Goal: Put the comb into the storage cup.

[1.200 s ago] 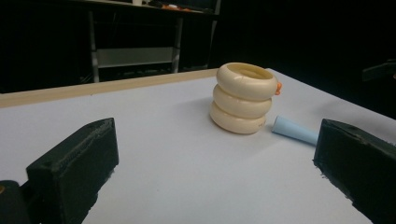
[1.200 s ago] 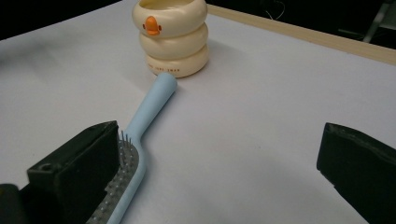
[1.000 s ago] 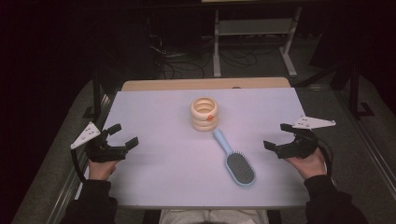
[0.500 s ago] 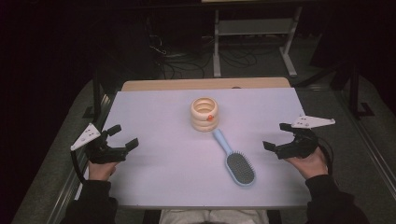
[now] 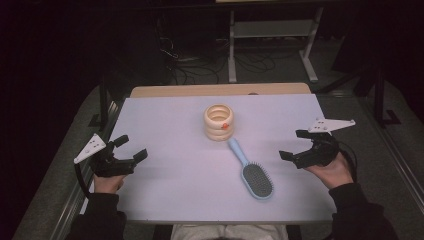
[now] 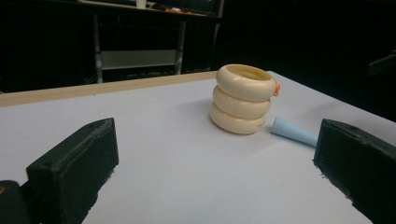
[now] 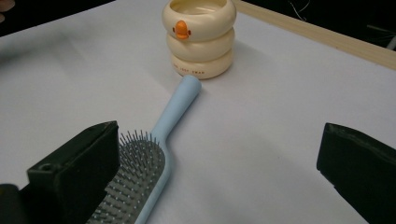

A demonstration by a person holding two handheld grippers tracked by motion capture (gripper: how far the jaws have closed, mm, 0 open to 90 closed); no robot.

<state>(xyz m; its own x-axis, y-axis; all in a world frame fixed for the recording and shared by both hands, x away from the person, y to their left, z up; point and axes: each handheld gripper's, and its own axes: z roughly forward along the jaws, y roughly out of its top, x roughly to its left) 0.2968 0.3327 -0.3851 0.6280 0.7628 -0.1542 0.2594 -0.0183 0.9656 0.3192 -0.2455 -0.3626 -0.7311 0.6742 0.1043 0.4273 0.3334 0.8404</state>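
A cream ribbed holder (image 5: 219, 121) with a small orange beak stands upright at the table's middle back; it also shows in the left gripper view (image 6: 243, 99) and the right gripper view (image 7: 200, 36). A light blue hairbrush (image 5: 251, 170) lies bristles up just in front of it, handle tip close to the holder's base (image 7: 154, 154). My left gripper (image 5: 131, 148) rests open near the left edge, nothing between its jaws. My right gripper (image 5: 295, 145) sits open near the right edge, right of the brush and apart from it.
The pale lilac table top (image 5: 175, 190) has a wooden strip (image 5: 220, 90) along its far edge. Beyond it stand a metal shelf frame (image 5: 270, 40) and cables on a dark floor.
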